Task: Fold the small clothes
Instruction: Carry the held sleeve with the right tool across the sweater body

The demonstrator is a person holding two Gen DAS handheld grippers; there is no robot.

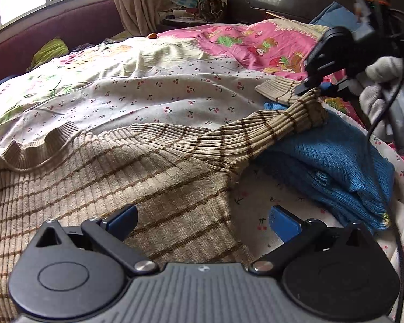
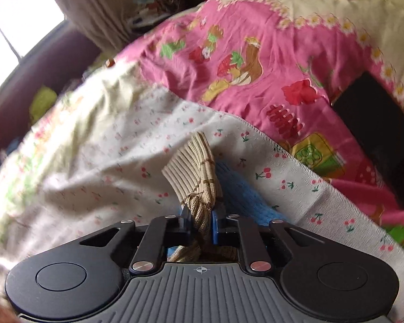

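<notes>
While the right hand-held gripper [image 2: 202, 222] pinches the beige brown-striped ribbed knit sweater's [image 1: 121, 167] sleeve cuff, the left hand-held gripper [image 1: 202, 219] hangs spread over the sweater's body. Best to carry the cuff across that body, keeping it taut.

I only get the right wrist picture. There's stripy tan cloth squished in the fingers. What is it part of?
Observer: It is the sleeve end of a beige striped sweater. The right gripper is shut on that sleeve and holds it up.
Operator: Where is the rest of it?
Observer: Its body lies spread flat on the cherry-print sheet, just ahead of the left gripper.
Operator: Is the other gripper holding anything?
Observer: No, it is open, above the sweater's edge.
Operator: What's the blue bit I see?
Observer: A blue knit garment, bunched under the lifted sleeve.
</notes>
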